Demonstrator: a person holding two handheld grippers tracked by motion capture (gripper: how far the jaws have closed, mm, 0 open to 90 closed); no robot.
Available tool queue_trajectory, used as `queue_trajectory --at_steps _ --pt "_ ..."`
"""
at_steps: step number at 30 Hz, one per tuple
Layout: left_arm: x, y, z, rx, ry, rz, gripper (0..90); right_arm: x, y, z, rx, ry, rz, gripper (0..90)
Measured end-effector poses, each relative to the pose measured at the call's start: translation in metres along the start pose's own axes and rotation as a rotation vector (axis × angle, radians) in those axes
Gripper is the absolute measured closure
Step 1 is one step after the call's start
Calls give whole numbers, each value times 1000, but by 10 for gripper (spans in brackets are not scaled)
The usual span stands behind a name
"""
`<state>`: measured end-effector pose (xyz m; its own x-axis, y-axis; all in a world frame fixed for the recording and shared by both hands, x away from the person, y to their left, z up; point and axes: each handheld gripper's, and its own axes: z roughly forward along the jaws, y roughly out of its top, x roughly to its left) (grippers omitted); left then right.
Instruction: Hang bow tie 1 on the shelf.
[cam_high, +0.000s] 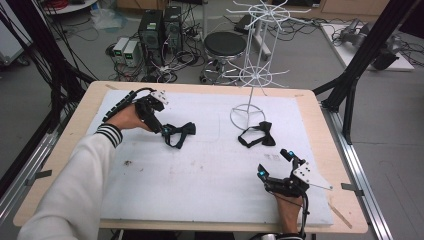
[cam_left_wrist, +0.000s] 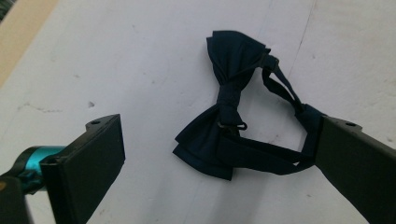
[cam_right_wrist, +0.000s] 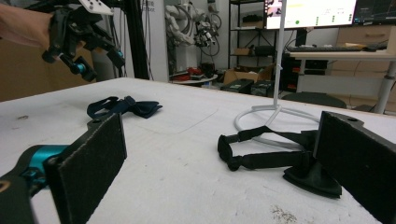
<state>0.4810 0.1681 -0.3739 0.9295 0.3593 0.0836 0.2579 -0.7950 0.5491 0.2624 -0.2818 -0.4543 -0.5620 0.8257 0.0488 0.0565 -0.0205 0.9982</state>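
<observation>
A dark navy bow tie (cam_high: 181, 134) with its strap lies on the white mat (cam_high: 200, 170), left of centre. My left gripper (cam_high: 161, 127) hovers at its left end, open. In the left gripper view the bow tie (cam_left_wrist: 224, 107) lies between the wide-spread jaws, and the strap's loop end touches the right one. A second, black bow tie (cam_high: 260, 135) lies by the foot of the white wire stand (cam_high: 255, 60). My right gripper (cam_high: 272, 162) is open near the front right, short of that tie. In the right gripper view this tie (cam_right_wrist: 261, 158) lies just ahead, partly behind the right jaw.
The stand's ring base (cam_high: 247, 116) rests on the mat behind the black tie. The right gripper view shows the ring base (cam_right_wrist: 261, 114), the navy tie (cam_right_wrist: 123, 106) and the left gripper (cam_right_wrist: 74, 32) farther off. Computers, cables and a stool (cam_high: 225, 45) are on the floor beyond the table.
</observation>
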Motion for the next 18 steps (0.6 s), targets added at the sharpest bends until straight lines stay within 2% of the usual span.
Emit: queue_trajectory --at_steps 1,5,12,13,14,18 --pt "1 2 3 24 -5 9 28 0 0 0 0 0 0 17" --pt "3 7 13 66 -18 25 29 0 0 0 1 0 0 17" --pt "7 9 25 116 -20 39 37 0 0 0 0 0 4 17" --pt "8 9 25 117 -33 48 145 0 0 0 1 1 8 17" --pt "7 8 26 118 -42 51 145 0 0 0 1 1 8 17" --pt "9 7 32 149 -32 46 155 0 0 0 0 4 8 17"
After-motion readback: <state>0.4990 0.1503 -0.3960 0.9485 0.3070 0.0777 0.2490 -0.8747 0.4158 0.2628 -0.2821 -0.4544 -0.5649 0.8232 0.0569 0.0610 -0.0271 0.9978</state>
